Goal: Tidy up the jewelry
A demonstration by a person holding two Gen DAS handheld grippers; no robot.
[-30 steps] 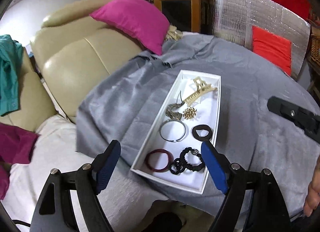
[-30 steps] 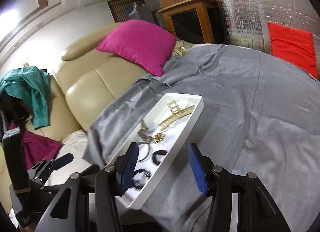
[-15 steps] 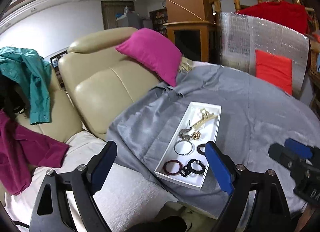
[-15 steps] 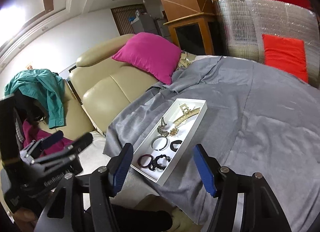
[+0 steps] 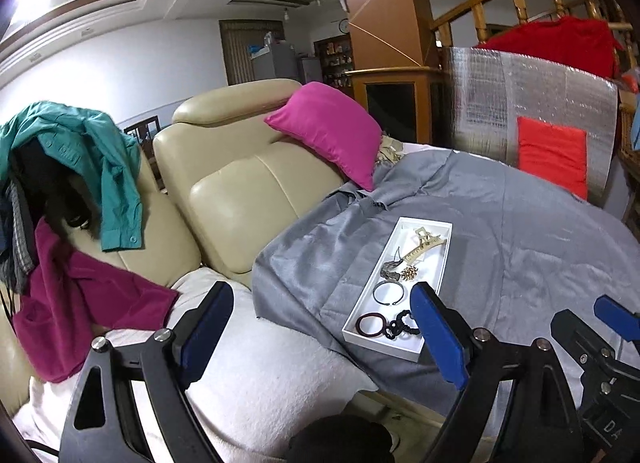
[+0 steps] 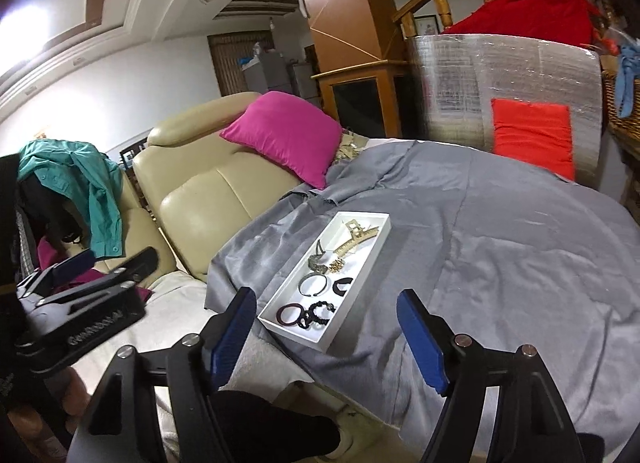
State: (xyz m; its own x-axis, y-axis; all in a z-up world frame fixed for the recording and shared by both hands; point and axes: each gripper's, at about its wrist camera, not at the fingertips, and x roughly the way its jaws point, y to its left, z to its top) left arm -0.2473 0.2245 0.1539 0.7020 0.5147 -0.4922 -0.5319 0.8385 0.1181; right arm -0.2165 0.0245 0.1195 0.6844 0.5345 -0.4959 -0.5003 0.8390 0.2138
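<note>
Nothing is held by either gripper. The left gripper (image 5: pixel 320 327) is seen with its blue-padded fingers (image 5: pixel 438 333) spread wide, and the right gripper (image 6: pixel 326 333) likewise with fingers (image 6: pixel 422 343) wide apart.

The shallow white rectangular tray (image 6: pixel 362 259) lies ahead of both pairs of fingers, well beyond the tips, nearer the right finger in the left wrist view. In it are laid out a dark red bangle (image 6: pixel 290 314), a black beaded hair tie (image 6: pixel 318 313), a silver open bangle (image 6: pixel 313 284), a small black band (image 6: pixel 343 286), a gold brooch (image 6: pixel 336 264), a grey metal clip (image 6: pixel 316 261) and a cream hair claw (image 6: pixel 354 241). No loose jewelry can be seen outside the tray, so the organizing is judged finished or nearly so.

The tray rests on a surface covered by a grey cloth (image 6: pixel 500 263). To the left of the fingers a beige leather sofa (image 5: pixel 236 191) carries a magenta cushion (image 5: pixel 332 131) and a teal shirt (image 5: pixel 104 167). Beyond, a silver foil panel (image 6: pixel 500 95) is propped.
</note>
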